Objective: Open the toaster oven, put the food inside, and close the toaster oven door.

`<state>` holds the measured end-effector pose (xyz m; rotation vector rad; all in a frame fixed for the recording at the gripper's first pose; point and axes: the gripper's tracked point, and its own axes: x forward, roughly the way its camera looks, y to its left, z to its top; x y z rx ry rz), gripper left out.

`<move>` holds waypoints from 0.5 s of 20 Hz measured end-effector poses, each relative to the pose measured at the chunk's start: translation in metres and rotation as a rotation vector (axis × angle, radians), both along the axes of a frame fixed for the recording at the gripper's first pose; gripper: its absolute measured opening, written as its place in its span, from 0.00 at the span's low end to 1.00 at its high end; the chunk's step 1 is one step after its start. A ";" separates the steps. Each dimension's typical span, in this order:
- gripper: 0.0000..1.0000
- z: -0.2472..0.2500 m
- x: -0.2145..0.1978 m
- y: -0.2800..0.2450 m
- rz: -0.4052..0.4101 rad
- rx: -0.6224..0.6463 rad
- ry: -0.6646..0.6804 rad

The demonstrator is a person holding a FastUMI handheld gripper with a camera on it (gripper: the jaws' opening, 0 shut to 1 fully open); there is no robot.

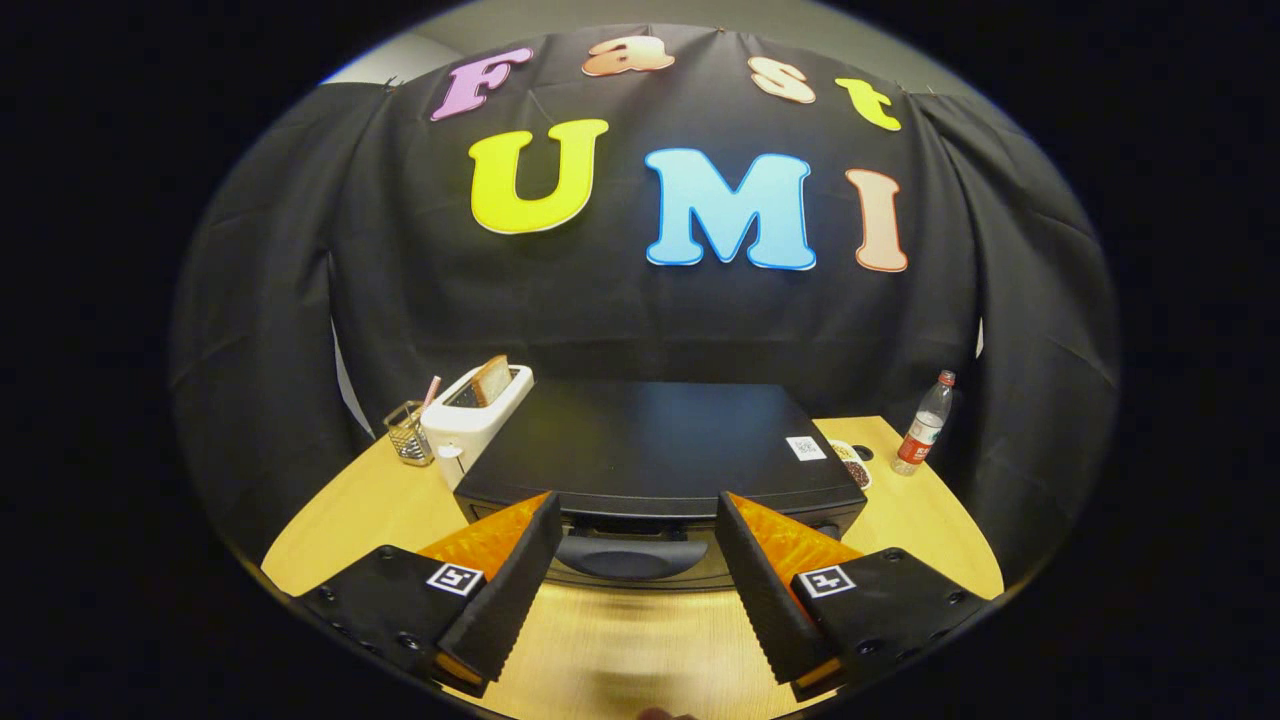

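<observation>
Ahead, toaster oven [655, 450] door mostly hidden, hand-held gripper [638, 520] spread before its handle [632, 556].

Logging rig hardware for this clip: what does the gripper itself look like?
The gripper has two wedge-shaped fingers tapering toward the tips, with ribbed, serrated inner pads. Each finger sits on a black block with visible screws, topped by a square black-and-white fiducial marker. Faceted orange panels run along the outer sides. No cables visible.
</observation>
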<state>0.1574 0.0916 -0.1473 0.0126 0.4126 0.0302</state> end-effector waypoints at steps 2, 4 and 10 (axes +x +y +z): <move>0.99 -0.014 0.008 0.003 -0.003 0.004 0.020; 0.98 -0.022 0.015 0.005 -0.003 -0.001 0.035; 0.99 -0.041 0.028 0.010 -0.017 0.013 0.089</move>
